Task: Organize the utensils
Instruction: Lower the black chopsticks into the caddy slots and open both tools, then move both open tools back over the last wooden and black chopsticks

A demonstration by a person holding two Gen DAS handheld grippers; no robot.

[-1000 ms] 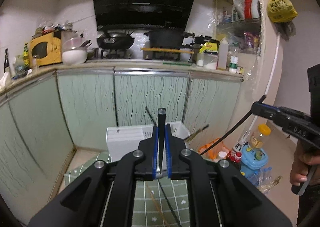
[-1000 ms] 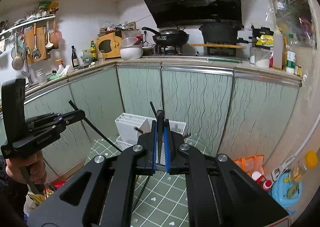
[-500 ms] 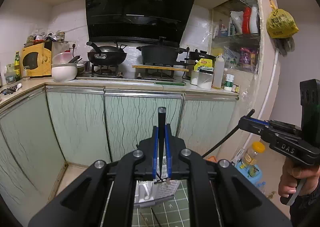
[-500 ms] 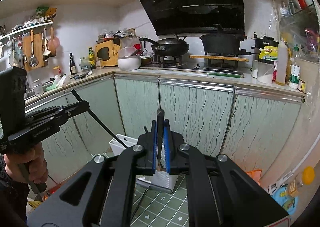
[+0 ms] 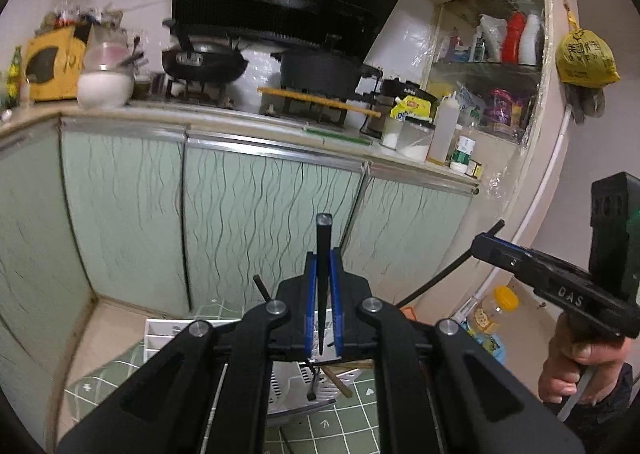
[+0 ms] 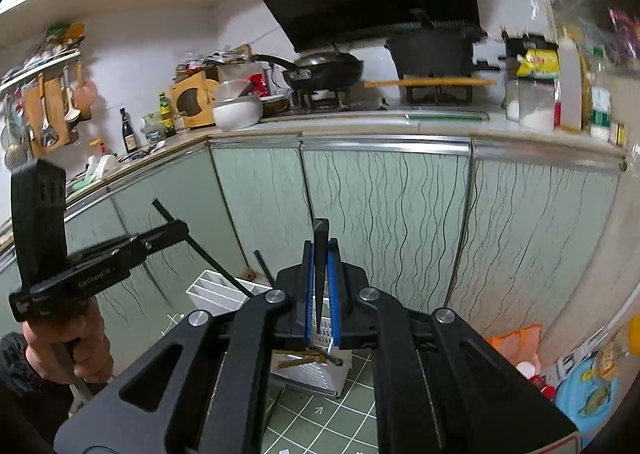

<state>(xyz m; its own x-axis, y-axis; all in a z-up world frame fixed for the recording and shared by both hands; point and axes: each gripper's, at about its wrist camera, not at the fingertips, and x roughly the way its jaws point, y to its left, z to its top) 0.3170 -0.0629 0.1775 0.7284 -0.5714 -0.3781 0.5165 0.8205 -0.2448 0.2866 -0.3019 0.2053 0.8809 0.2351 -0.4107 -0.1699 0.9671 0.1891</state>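
Left gripper (image 5: 322, 294) clamped a black chopstick (image 5: 322, 246); right gripper (image 6: 321, 290) clamped another chopstick (image 6: 320, 254). White utensil rack (image 6: 216, 292) sat on the green floor mat (image 6: 320, 414) below both.

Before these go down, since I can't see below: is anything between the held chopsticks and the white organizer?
Nothing visible blocks either. The left gripper and right gripper each clamp a black chopstick above the white organizer. It already holds utensils, including a wooden-handled one.

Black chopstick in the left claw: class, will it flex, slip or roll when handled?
Probably stiff: the black chopstick stands straight above the left claw. Likely light, being thin. Its squared end suggests it would hardly roll.
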